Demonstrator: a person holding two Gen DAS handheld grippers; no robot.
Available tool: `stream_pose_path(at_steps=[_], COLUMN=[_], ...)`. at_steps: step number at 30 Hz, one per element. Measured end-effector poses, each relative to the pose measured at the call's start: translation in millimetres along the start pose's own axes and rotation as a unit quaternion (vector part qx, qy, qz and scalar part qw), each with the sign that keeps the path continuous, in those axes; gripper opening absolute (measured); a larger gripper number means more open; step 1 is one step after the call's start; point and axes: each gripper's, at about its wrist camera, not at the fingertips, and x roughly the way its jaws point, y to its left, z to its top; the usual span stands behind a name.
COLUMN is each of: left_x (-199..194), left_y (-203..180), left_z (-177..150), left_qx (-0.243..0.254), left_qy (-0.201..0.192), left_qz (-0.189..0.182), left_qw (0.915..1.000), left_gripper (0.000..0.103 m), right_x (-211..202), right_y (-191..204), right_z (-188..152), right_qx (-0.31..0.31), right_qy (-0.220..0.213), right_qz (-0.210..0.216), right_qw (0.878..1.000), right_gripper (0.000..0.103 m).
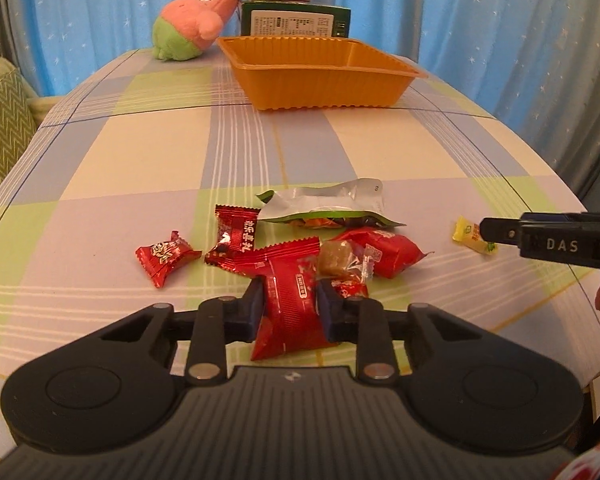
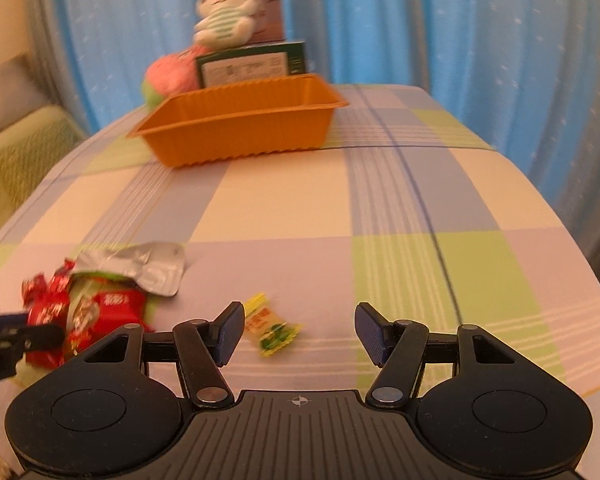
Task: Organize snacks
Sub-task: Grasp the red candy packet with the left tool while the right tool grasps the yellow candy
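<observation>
We are gripping a large red foil-wrapped snack packet point(image 1: 288, 300) between the two blue-padded fingers of the left gripper point(image 1: 289, 304), at the near edge of a loose pile on the checked pastel tablecloth point(image 1: 148, 168). Around the packet, the pile is lying as follows: a brown candy in clear wrap point(image 1: 338, 262) is touching its right side, a second red packet point(image 1: 384, 250) is sitting just beyond that, two smaller red sweets point(image 1: 166, 256) point(image 1: 234, 236) are lying to the left, and a silver-and-green foil pouch point(image 1: 328, 204) is resting behind them. We are holding the right gripper point(image 2: 300, 332) with its fingers spread wide apart and clamping nothing; a small yellow-and-green wrapped candy point(image 2: 272, 330) is lying on the cloth between them, nearer the left finger. Farther back, a ribbed orange plastic tray point(image 1: 320, 80) is standing well apart from the pile, with a green printed box point(image 1: 296, 20), a pink-and-green plush toy point(image 1: 192, 28) and a striped white plush animal point(image 2: 224, 16) behind it, in front of blue curtains point(image 1: 480, 20).
</observation>
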Motion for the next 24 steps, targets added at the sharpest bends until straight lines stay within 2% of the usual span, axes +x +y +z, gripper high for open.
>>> stream_pose_path(at_steps=[12,16,22,24], left_x=[-7,-8,-8,-8], left_y=[6,6,7,7], left_z=[5,4,4,4], left_qx=[-0.006,-0.008,-0.012,-0.012], left_qy=[-0.018,-0.018,-0.018,-0.018], left_qz=[-0.003,-0.005,-0.007,-0.008], left_qw=[0.9998,0.9998,0.9997,0.9997], left_gripper=[0.022,0.022,0.022,0.022], right_x=[24,27,25,25], right_y=[18,21,22,24], right_z=[-3,-5,-5,-4], right_qx=[-0.090,-0.098,-0.085,-0.083], right_qy=[0.018,0.018,0.025,0.026], right_qz=[-0.001,0.003,0.018,0.021], right_qw=[0.996,0.995,0.996,0.996], right_gripper=[0.061,0.052,0.032,0.031])
